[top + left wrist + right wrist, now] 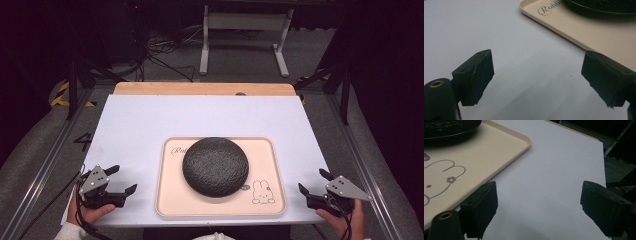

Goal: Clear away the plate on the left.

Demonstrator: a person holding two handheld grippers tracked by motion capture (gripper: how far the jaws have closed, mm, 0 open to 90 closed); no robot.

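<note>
My left claw (pixel 119 181) is wide open and holds nothing, at 8 o'clock on the surface (pixel 140 120). The black bumpy dome (pixel 215 166) sits mid-tray (pixel 170 200). It looks stiff and light; I'd pinch its rim. My right claw (pixel 313 182), at 4 o'clock, is wide open too.

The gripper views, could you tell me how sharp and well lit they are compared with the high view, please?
High view: table brightly lit, surroundings dark, dome crisp. Left gripper view: near jaws soft, tray lettering readable, dome in deep shadow. Right gripper view: jaws blurred, rabbit drawing sharp, dim beyond the table edge.
</note>
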